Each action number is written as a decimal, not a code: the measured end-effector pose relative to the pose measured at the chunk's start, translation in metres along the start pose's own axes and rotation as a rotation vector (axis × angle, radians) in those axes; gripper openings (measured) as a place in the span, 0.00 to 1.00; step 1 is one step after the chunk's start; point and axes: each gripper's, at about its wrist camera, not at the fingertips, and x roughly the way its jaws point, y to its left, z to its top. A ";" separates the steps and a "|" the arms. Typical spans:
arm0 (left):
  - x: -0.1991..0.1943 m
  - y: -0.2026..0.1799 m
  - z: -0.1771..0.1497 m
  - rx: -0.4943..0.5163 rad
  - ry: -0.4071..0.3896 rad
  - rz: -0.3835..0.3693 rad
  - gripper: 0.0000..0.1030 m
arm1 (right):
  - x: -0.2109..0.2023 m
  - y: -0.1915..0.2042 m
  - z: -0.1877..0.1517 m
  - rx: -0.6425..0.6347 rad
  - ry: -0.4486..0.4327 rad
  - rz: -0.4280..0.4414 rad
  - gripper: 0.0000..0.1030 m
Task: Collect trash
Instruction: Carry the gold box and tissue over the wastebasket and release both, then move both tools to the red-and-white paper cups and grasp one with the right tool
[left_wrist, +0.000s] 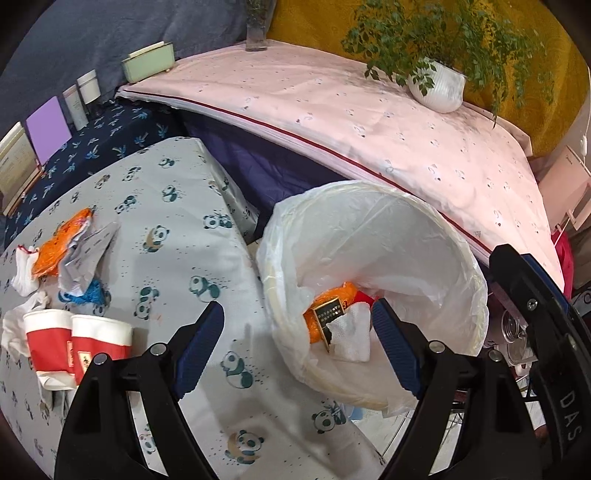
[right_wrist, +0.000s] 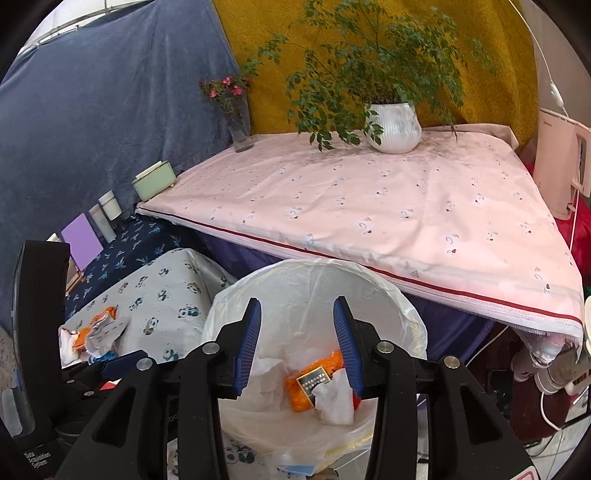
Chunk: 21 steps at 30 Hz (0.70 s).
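Over the lined bin (right_wrist: 314, 325) my right gripper (right_wrist: 297, 343) hangs wide open and empty, so that drop looks finished: orange wrapper (right_wrist: 306, 387) and tissue sit inside. Left gripper (left_wrist: 297, 347) is spread wide too, nothing in it. Next I'd swing left for the paper cups (left_wrist: 74, 343) and crumpled scraps (left_wrist: 74, 254) on the panda cloth (left_wrist: 177, 236).

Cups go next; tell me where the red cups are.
Left wrist view, lower left: the two red cups lie side by side on the panda cloth, below the orange wrapper.
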 end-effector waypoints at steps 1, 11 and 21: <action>-0.003 0.003 0.000 -0.004 -0.006 0.003 0.76 | -0.003 0.003 0.001 -0.004 -0.004 0.004 0.41; -0.042 0.063 -0.014 -0.103 -0.062 0.056 0.76 | -0.022 0.054 -0.009 -0.072 -0.004 0.070 0.43; -0.070 0.150 -0.048 -0.240 -0.083 0.147 0.80 | -0.027 0.127 -0.034 -0.165 0.045 0.169 0.49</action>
